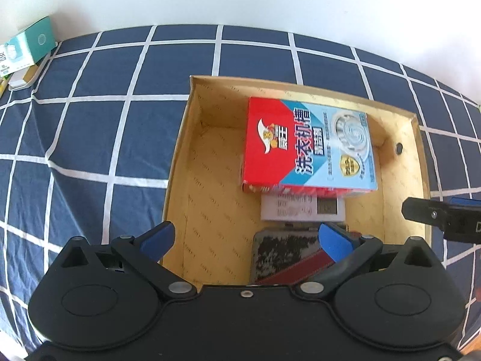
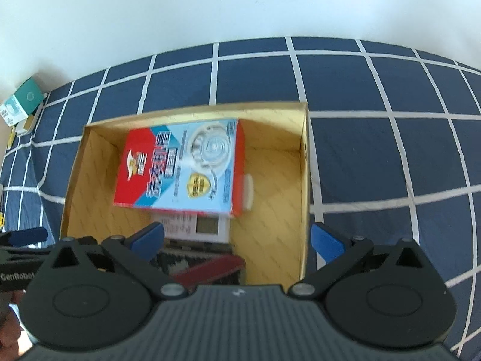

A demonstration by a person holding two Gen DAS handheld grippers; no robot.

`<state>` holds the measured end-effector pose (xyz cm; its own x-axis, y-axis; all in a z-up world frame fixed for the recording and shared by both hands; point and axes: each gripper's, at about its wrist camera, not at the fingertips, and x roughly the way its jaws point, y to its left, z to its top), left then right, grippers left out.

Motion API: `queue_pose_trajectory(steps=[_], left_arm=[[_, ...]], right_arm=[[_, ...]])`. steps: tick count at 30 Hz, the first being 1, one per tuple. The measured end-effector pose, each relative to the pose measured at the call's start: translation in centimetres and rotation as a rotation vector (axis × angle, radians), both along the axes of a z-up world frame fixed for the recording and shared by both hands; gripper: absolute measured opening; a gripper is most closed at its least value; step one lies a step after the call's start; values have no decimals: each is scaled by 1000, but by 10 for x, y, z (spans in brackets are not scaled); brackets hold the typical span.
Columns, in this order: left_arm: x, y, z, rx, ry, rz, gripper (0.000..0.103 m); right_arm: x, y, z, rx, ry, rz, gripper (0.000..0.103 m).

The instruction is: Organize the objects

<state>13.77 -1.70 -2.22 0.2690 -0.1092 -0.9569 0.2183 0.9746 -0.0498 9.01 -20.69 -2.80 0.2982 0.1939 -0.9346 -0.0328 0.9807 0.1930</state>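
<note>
At about ten o'clock, off the edge of the checked cloth (image 1: 90, 126), I count one teal carton (image 1: 30, 45) sitting on a small heap of flat things that I cannot make out; the right wrist view shows the same carton (image 2: 24, 102) at its far left.

The navy cloth with white grid lines covers the surface under everything. On it lies one open cardboard box (image 1: 180, 156), yellow-brown inside, seen again in the right wrist view (image 2: 303, 180).

Inside the box I count three things in a row towards me. At twelve o'clock is one red and light-blue carton (image 1: 306, 144) with Chinese print and a washing-machine drum pictured on it, lying flat with its face up (image 2: 180, 168). Just under its near edge, at six o'clock from it, pokes out one white device (image 1: 300, 209) with a small grey screen. Nearer still lies one dark speckled flat thing (image 1: 279, 252) with a dark red strap across it; I cannot tell what it is.

My left hand-held gripper (image 1: 246, 237) hangs over the near end of the box with its blue pads spread wide apart, nothing between them. My right hand-held gripper (image 2: 237, 240) is likewise spread wide and holds nothing, one pad over the box, the other outside its right wall.
</note>
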Motion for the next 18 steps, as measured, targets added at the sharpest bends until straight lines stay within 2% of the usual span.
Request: queue_pose_trajectory(steps=[18], left_arm=[[-41, 10, 11, 57, -29, -15, 103]], right_arm=[[-55, -9, 2, -19, 13, -27, 103]])
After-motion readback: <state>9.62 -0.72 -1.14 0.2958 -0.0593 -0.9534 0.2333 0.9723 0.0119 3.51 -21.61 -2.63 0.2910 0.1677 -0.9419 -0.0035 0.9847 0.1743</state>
